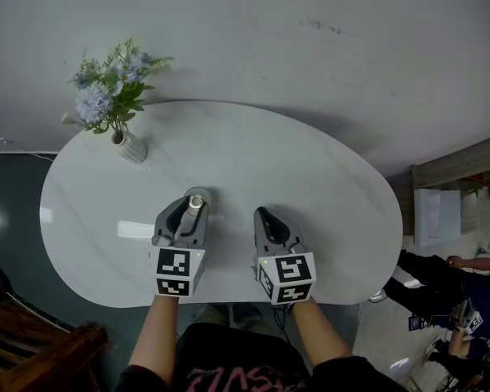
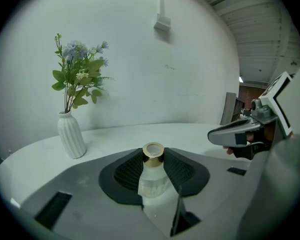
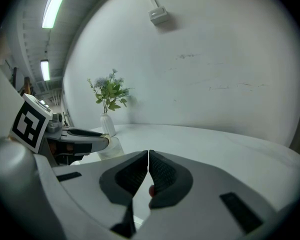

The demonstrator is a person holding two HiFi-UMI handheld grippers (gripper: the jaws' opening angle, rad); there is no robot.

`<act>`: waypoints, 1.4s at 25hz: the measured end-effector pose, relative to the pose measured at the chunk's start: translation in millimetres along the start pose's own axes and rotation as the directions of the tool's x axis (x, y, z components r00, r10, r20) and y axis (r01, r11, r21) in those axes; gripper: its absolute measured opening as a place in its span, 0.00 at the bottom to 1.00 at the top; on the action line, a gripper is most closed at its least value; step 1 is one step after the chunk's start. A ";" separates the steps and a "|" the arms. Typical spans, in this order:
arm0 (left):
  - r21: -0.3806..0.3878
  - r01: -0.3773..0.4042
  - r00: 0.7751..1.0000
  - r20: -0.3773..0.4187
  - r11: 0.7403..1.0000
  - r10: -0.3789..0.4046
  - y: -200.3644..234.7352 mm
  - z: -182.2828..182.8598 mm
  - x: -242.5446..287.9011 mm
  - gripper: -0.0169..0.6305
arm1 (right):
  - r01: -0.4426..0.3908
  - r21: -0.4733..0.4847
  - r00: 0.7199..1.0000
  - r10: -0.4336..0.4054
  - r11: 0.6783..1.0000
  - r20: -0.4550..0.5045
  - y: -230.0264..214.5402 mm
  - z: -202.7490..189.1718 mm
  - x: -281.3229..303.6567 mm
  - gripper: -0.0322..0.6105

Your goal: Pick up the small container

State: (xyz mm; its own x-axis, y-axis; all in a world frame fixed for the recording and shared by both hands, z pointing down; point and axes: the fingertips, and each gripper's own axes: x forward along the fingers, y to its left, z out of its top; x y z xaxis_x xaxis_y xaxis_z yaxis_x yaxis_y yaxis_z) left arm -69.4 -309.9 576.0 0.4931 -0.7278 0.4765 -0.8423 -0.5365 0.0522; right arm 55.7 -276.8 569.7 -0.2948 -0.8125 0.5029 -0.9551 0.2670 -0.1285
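1. Forearms (image 1: 159, 333) reach in from 6 o'clock over the white worktop (image 1: 327, 194).
2. Left claw (image 2: 153, 153) is closed on the small container (image 2: 152, 176), a clear gold-capped bottle standing upright on the worktop, with both pads against its sides.
3. Right claw (image 3: 148, 156), at the bottle's 3 o'clock, is empty, jaws together.
4. Flower vase (image 1: 131, 147) stands well apart at 10 o'clock.

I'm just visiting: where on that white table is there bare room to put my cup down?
The right half of the table, from the right gripper to the rim, is bare; so is the middle beyond both grippers. Crowded: the vase at far left, and the left gripper round the small container.
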 end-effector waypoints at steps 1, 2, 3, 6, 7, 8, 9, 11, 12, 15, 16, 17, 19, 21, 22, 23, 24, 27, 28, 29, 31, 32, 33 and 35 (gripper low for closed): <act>-0.001 0.000 1.000 0.000 1.000 0.000 0.0 -0.1 0.1 0.23 | 0.000 0.001 1.000 0.000 1.000 0.000 0.0 -0.3 -0.2 0.16; -0.002 0.000 1.000 -0.001 1.000 0.000 -0.1 -0.1 0.3 0.23 | -0.001 0.001 1.000 0.001 1.000 0.000 0.1 -0.3 -0.4 0.16; -0.003 0.000 1.000 0.000 1.000 0.000 -0.2 -0.1 0.5 0.23 | -0.002 0.000 1.000 0.002 1.000 0.000 0.2 -0.1 -0.4 0.16; -0.004 -0.001 1.000 0.002 1.000 0.001 0.0 0.4 0.5 0.23 | -0.005 -0.007 1.000 0.005 1.000 0.004 0.8 2.3 -0.2 0.16; -0.004 -0.002 1.000 0.002 1.000 0.002 0.1 0.4 0.4 0.23 | -0.005 -0.009 1.000 0.005 1.000 0.006 0.8 3.2 -0.4 0.16; -0.004 -0.002 1.000 0.001 1.000 0.002 0.2 0.3 0.2 0.23 | -0.004 -0.009 1.000 0.004 1.000 0.007 0.6 3.9 -0.6 0.16; -0.005 -0.002 1.000 0.000 1.000 0.002 0.3 0.2 0.1 0.23 | -0.004 -0.010 1.000 0.004 1.000 0.007 0.5 4.4 -0.9 0.16; -0.006 -0.004 1.000 -0.003 1.000 0.004 0.4 -0.1 0.3 0.23 | -0.004 -0.011 1.000 0.004 1.000 0.009 0.3 5.3 -1.3 0.16; -0.007 -0.004 1.000 -0.004 1.000 0.004 0.3 -0.1 0.6 0.23 | -0.004 -0.012 1.000 0.004 1.000 0.010 0.0 5.7 -1.6 0.16; -0.009 -0.001 1.000 -0.007 1.000 0.001 -0.9 0.2 0.4 0.23 | -0.003 -0.014 1.000 0.003 1.000 0.008 -0.8 6.3 -3.6 0.16; -0.010 0.001 1.000 -0.006 1.000 -0.001 -1.3 0.5 0.1 0.23 | -0.002 -0.014 1.000 0.002 1.000 0.008 -1.1 6.8 -4.2 0.16; -0.012 0.002 1.000 -0.004 1.000 -0.002 -1.5 0.9 -0.4 0.23 | -0.002 -0.014 1.000 0.002 1.000 0.008 -1.3 7.5 -4.8 0.16; -0.013 0.001 1.000 0.000 1.000 -0.001 -1.6 2.7 -1.5 0.23 | -0.001 -0.015 1.000 0.001 1.000 0.011 -2.3 9.6 -5.9 0.16; -0.010 0.001 1.000 0.004 1.000 -0.001 -2.2 4.7 -2.8 0.23 | 0.001 -0.016 1.000 -0.001 1.000 0.016 -3.4 11.8 -7.2 0.16; -0.009 -0.001 1.000 0.006 1.000 0.001 -2.2 5.5 -3.8 0.23 | 0.002 -0.016 1.000 -0.001 1.000 0.019 -3.5 12.7 -7.9 0.16; -0.008 -0.003 1.000 0.008 1.000 0.003 -1.8 6.4 -5.0 0.23 | 0.001 -0.017 1.000 -0.001 1.000 0.021 -3.4 13.6 -8.6 0.16; -0.009 -0.007 1.000 0.010 1.000 0.007 -1.4 7.6 -6.6 0.23 | 0.000 -0.019 1.000 0.000 1.000 0.025 -2.9 14.6 -9.3 0.16; -0.008 -0.013 1.000 0.016 1.000 0.013 -0.1 10.9 -12.0 0.23 | -0.005 -0.023 0.999 0.006 1.000 0.038 -0.5 18.6 -11.7 0.16; -0.007 -0.016 1.000 0.017 1.000 0.016 0.6 11.5 -13.8 0.23 | -0.006 -0.023 0.999 0.007 1.000 0.043 0.5 20.1 -12.4 0.16; -0.007 -0.019 1.000 0.018 1.000 0.019 1.7 12.0 -15.8 0.23 | -0.008 -0.024 0.999 0.009 1.000 0.047 1.6 21.6 -13.1 0.16; -0.008 -0.027 0.999 0.021 1.000 0.027 3.6 13.1 -20.0 0.23 | -0.011 -0.029 0.998 0.013 1.000 0.056 3.6 24.1 -15.1 0.16; -0.008 -0.031 0.999 0.023 0.999 0.032 4.1 13.7 -22.0 0.23 | -0.012 -0.031 0.998 0.014 0.999 0.059 4.1 25.2 -16.6 0.16; -0.007 -0.035 0.999 0.023 0.999 0.035 4.4 14.5 -23.9 0.23 | -0.012 -0.033 0.998 0.014 0.999 0.063 4.2 26.3 -18.2 0.16; -0.004 -0.041 0.999 0.026 0.999 0.041 4.6 16.0 -28.1 0.23 | -0.012 -0.035 0.997 0.014 0.999 0.071 4.5 28.6 -21.7 0.16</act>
State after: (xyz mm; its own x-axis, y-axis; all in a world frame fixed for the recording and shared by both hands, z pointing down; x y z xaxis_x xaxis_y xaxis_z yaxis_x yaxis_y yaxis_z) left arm -83.6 -298.8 548.8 0.4638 -0.7599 0.4555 -0.8626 -0.5045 0.0367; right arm 57.0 -272.9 533.8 -0.3099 -0.8434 0.4388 -0.9499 0.2948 -0.1042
